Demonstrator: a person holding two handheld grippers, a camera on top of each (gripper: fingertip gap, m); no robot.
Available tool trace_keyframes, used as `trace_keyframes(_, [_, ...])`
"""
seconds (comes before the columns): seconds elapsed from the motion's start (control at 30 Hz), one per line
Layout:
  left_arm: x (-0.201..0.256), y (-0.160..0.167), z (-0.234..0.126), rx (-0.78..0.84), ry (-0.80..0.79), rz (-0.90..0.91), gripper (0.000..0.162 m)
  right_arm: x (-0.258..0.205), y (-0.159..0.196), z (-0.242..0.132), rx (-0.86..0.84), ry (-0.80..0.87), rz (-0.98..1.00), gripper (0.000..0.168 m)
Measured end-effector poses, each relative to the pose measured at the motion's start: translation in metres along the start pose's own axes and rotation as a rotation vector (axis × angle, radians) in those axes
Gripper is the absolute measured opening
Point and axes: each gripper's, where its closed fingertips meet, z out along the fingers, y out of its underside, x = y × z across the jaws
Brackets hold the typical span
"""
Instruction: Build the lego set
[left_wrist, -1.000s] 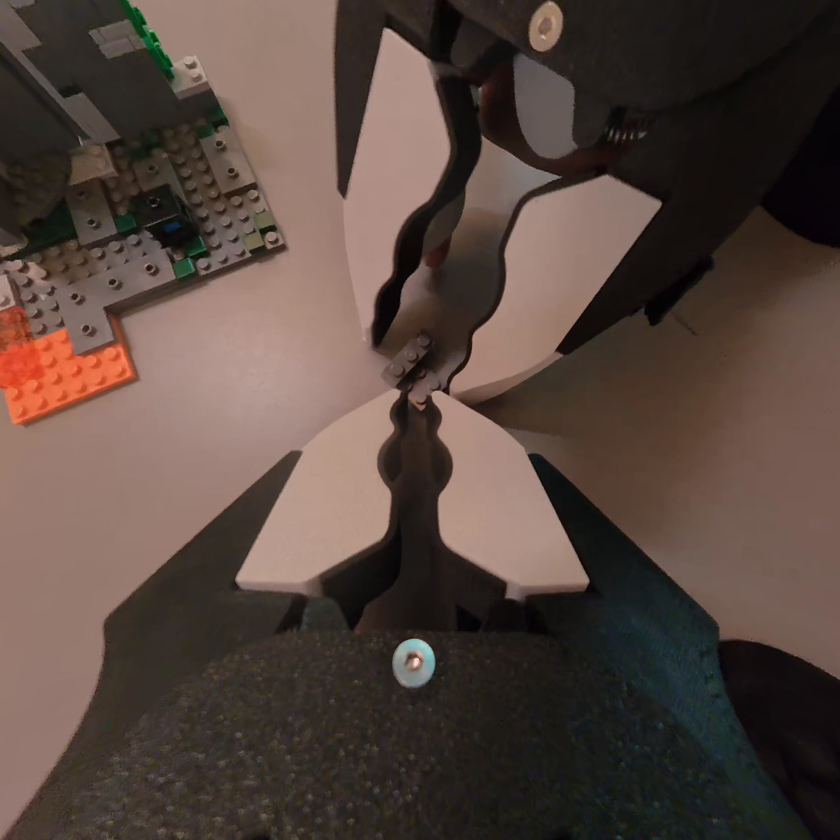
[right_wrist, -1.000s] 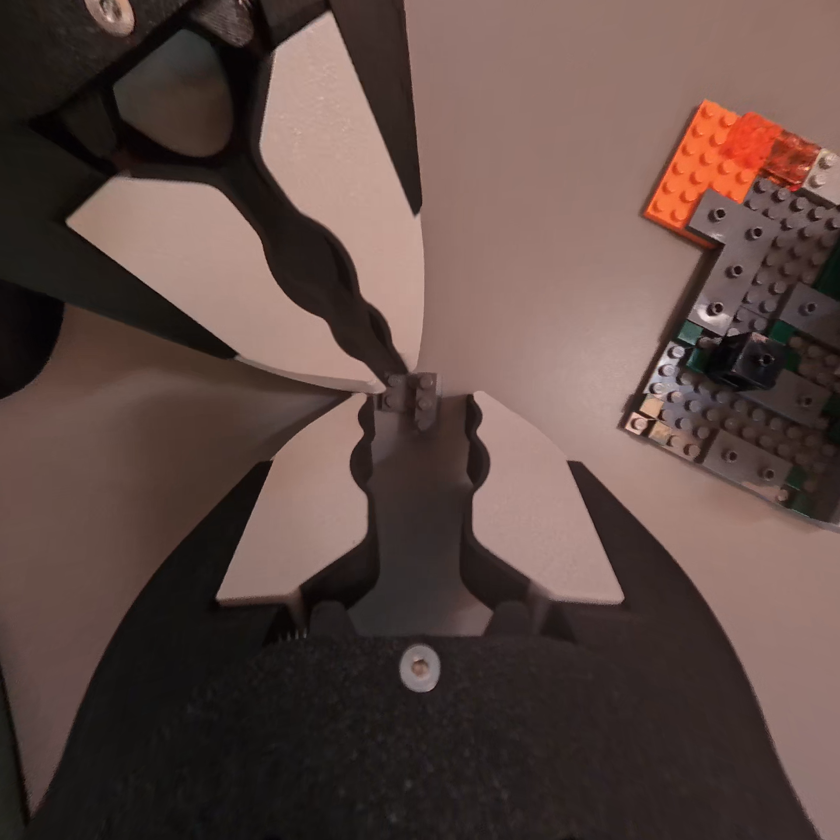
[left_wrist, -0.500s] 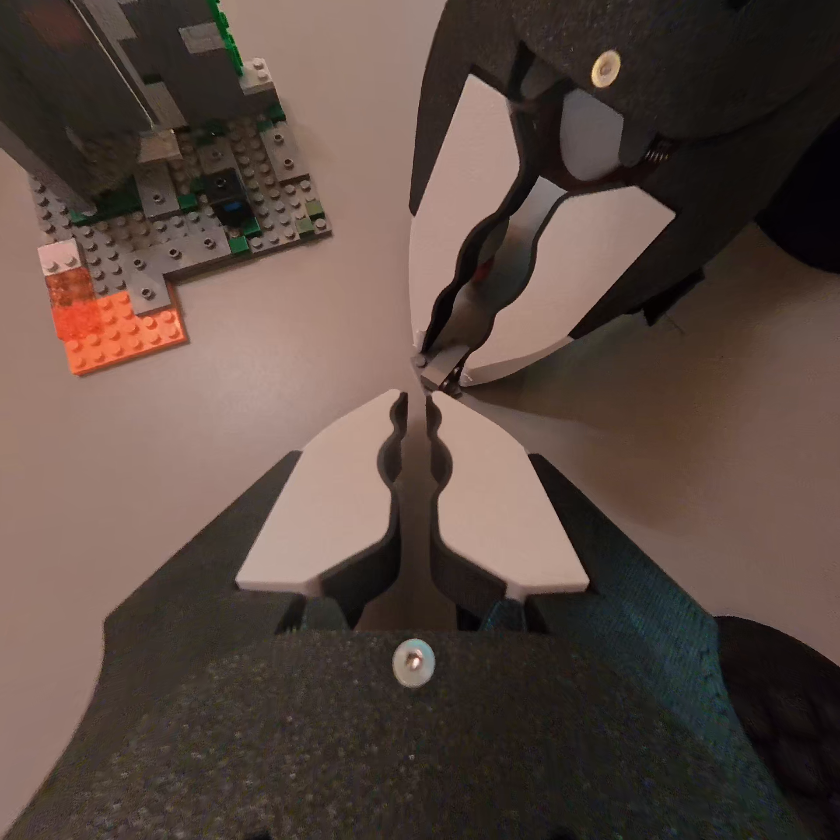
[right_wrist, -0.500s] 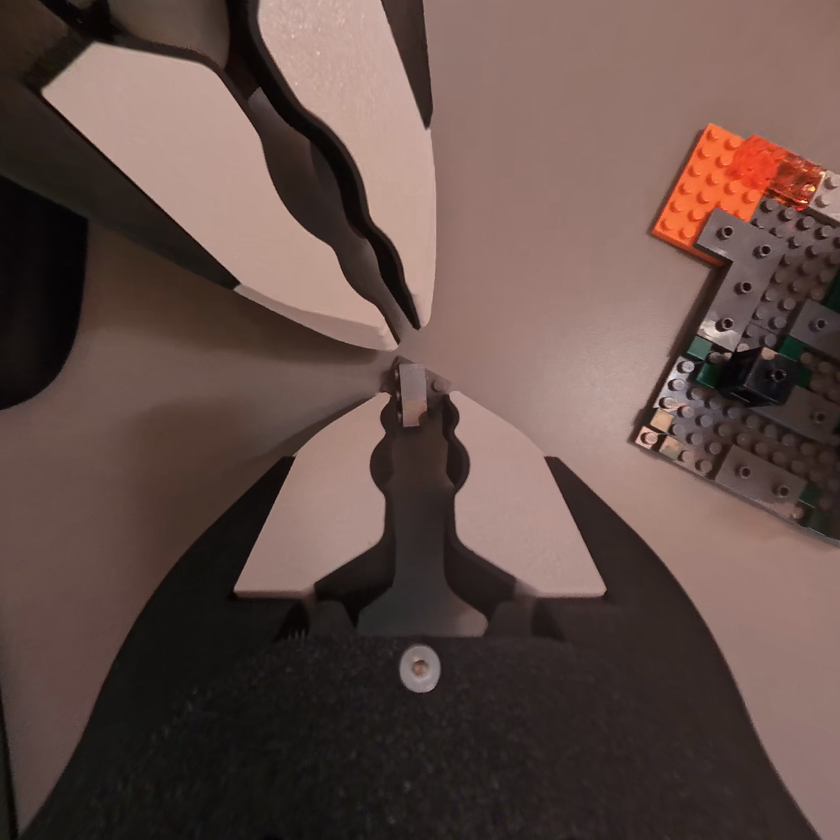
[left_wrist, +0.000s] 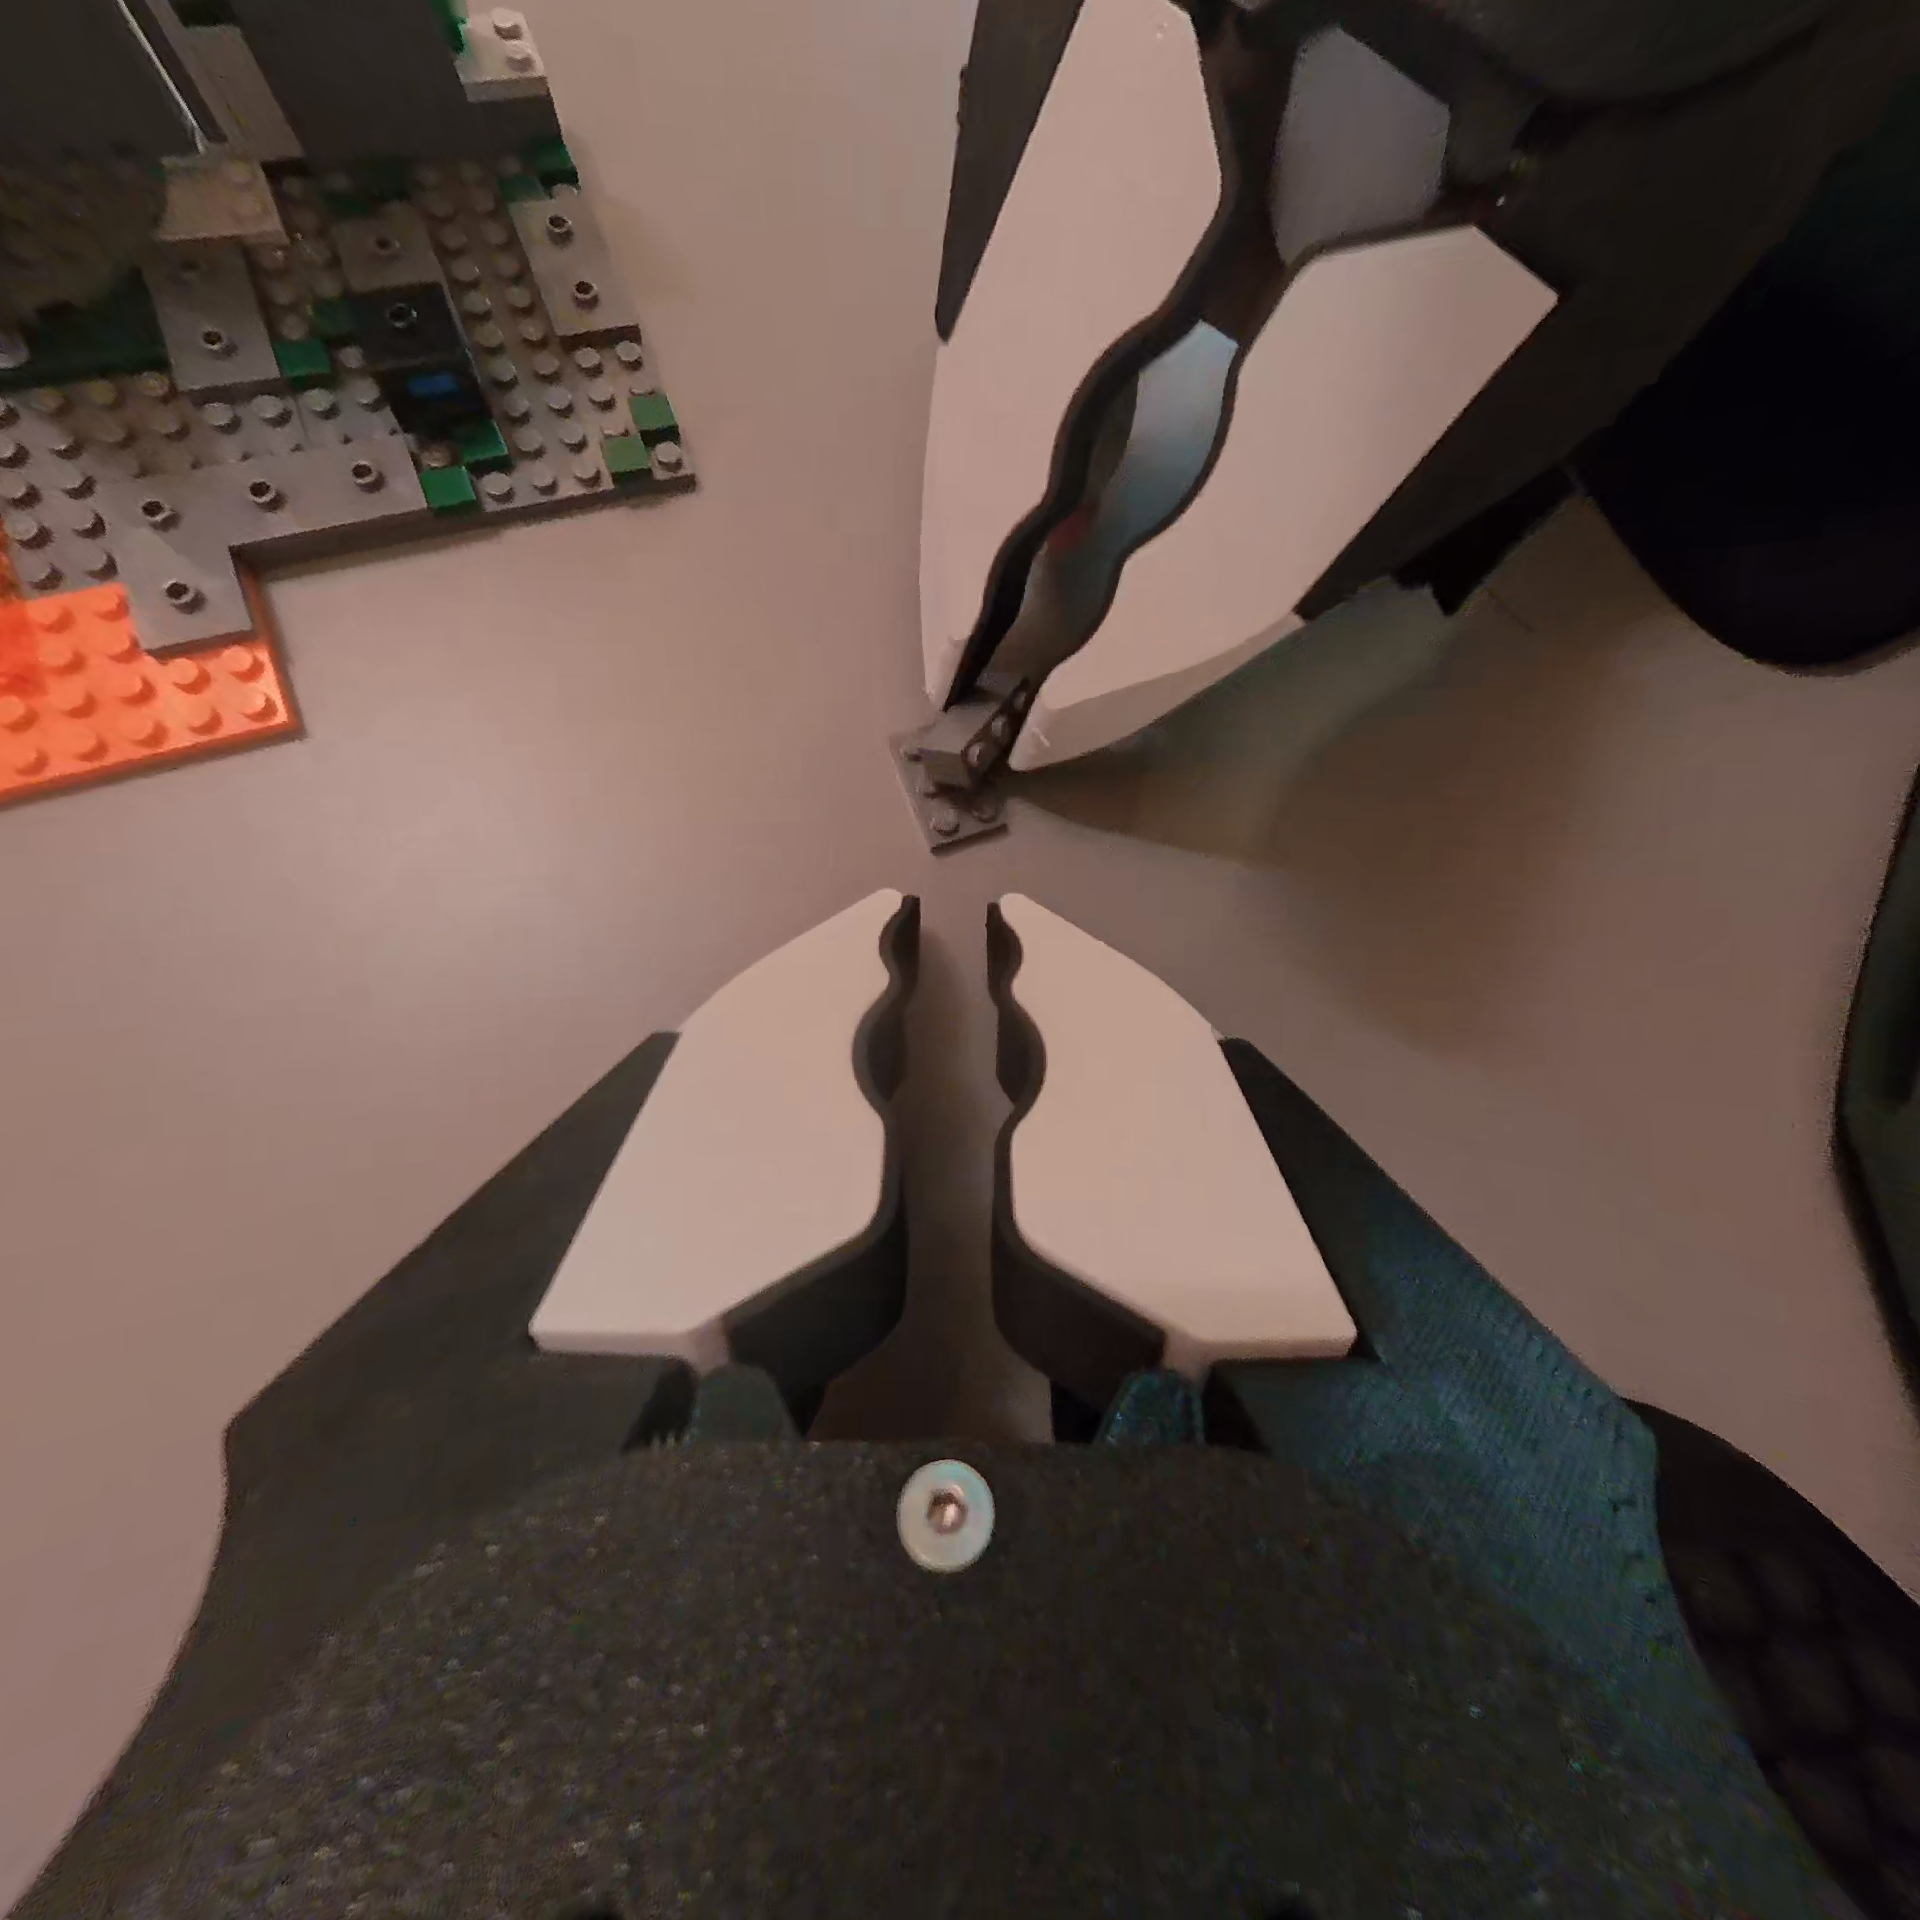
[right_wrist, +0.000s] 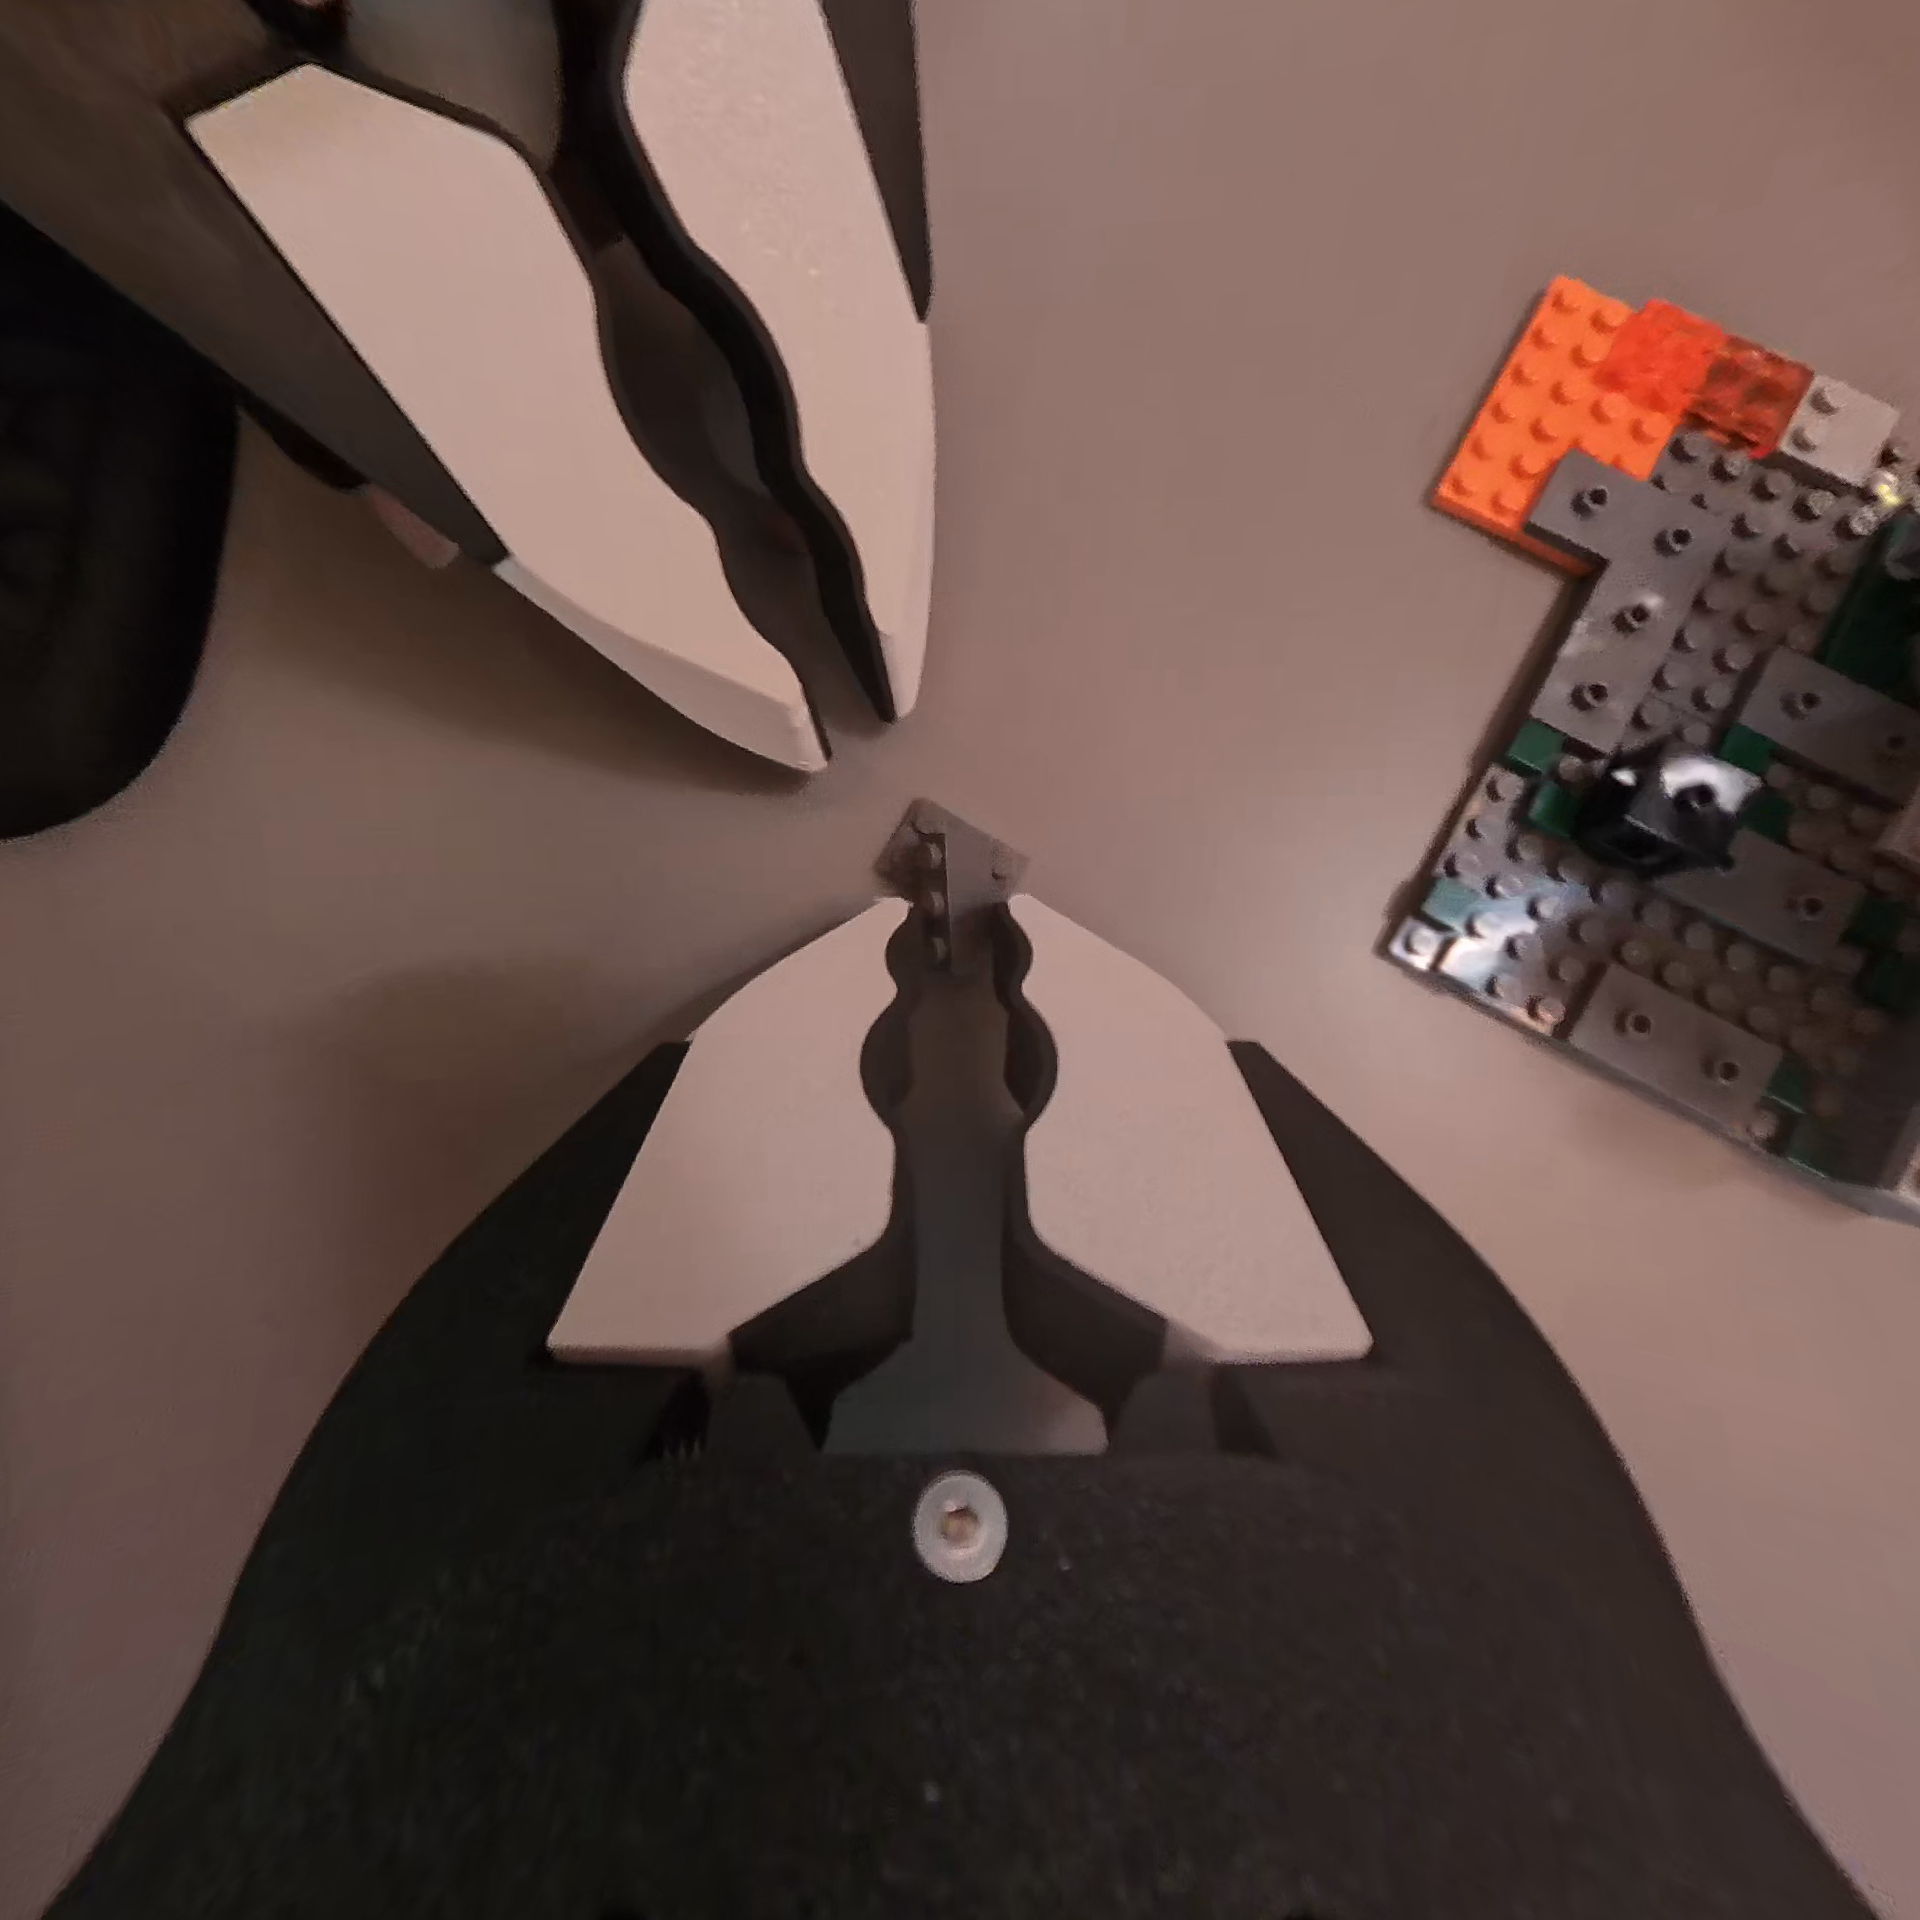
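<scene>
My right gripper (right_wrist: 951, 906) is shut on a small grey lego piece (right_wrist: 956, 864), a little plate with a smaller part stuck on it, held low over the table. In the left wrist view the same piece (left_wrist: 951, 795) sits at the right gripper's fingertips (left_wrist: 1044, 727). My left gripper (left_wrist: 951, 902) is slightly open and empty, just short of the piece. It also shows in the right wrist view (right_wrist: 852, 727), tips close together. The lego build (left_wrist: 364, 416) with its orange plate (left_wrist: 135, 696) lies at the upper left.
In the right wrist view the lego build (right_wrist: 1714, 779) lies at the right with its orange corner (right_wrist: 1548, 416) and a small black cube (right_wrist: 1642, 821) on it. A dark object (left_wrist: 1787, 499) sits at the table's right side. The beige table (left_wrist: 520, 935) spreads between build and grippers. Both grippers' tips are close together, under 4 cm apart.
My left gripper has let go of the grey piece and drawn back from it. The right gripper keeps the piece and has turned it.
</scene>
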Motion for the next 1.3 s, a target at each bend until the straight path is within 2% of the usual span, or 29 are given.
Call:
trace_keyframes(0.27, [0.000, 0.000, 0.001, 0.003, 0.000, 0.001, 0.011, 0.027, 0.018, -0.015, -0.037, 0.031, 0.166, 0.012])
trace_keyframes(0.43, [0.001, 0.000, 0.001, 0.001, -0.001, 0.008, 0.011, 0.040, 0.014, -0.023, 0.002, 0.099, 0.141, 0.026])
trace_keyframes(0.53, [0.001, 0.000, 0.001, -0.001, -0.002, 0.013, 0.011, 0.026, -0.002, -0.027, 0.042, 0.077, -0.012, 0.028])
trace_keyframes(0.63, [0.000, 0.000, 0.001, -0.004, -0.009, 0.017, 0.011, 0.007, -0.006, -0.013, -0.008, 0.032, -0.096, 0.029])
trace_keyframes(0.8, [-0.010, -0.004, -0.005, 0.024, -0.065, -0.008, 0.010, -0.004, -0.004, 0.007, -0.094, 0.033, -0.008, 0.030])
trace_keyframes(0.97, [-0.016, -0.011, -0.010, 0.067, -0.090, -0.031, 0.009, -0.002, -0.003, 0.009, -0.112, 0.091, 0.050, 0.026])
trace_keyframes(1.13, [-0.013, -0.014, -0.009, 0.090, -0.066, -0.046, 0.012, -0.001, -0.009, 0.008, -0.046, 0.100, -0.022, 0.024])
trace_keyframes(1.3, [-0.002, -0.037, -0.017, 0.247, 0.069, -0.164, 0.022, 0.005, -0.036, -0.022, 0.196, 0.191, -0.161, 0.024])
